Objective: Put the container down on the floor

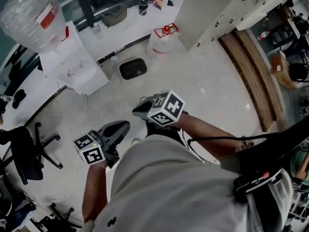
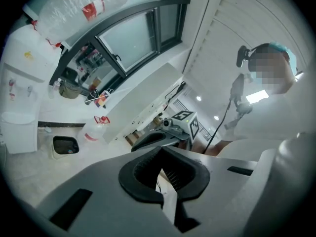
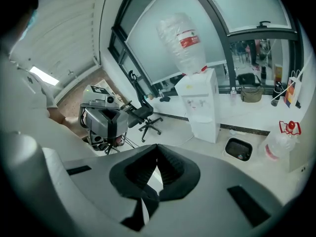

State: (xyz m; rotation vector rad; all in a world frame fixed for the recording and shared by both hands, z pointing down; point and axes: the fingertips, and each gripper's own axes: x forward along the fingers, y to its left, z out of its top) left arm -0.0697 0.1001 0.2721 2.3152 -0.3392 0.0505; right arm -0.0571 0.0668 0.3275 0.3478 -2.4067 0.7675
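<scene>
The container, a clear jug point(image 1: 162, 38) with a red cap and handle, stands upright on the pale floor against a white cabinet; it also shows as the jug point(image 2: 94, 131) and the jug point(image 3: 279, 144) in the gripper views. Nothing holds it. My left gripper point(image 1: 124, 126) is close to the person's body, well short of the jug, its jaws shut and empty. My right gripper point(image 1: 139, 110) is beside it, also shut with nothing between the pads. The left gripper point(image 2: 161, 147) and the right gripper point(image 3: 157, 145) each show their closed tips.
A small dark-lined bin point(image 1: 133, 68) sits on the floor left of the jug. A white water dispenser point(image 1: 72, 62) with a large bottle stands at the left. A black office chair point(image 1: 29, 153) is at the lower left. A wooden strip point(image 1: 251, 76) runs along the right.
</scene>
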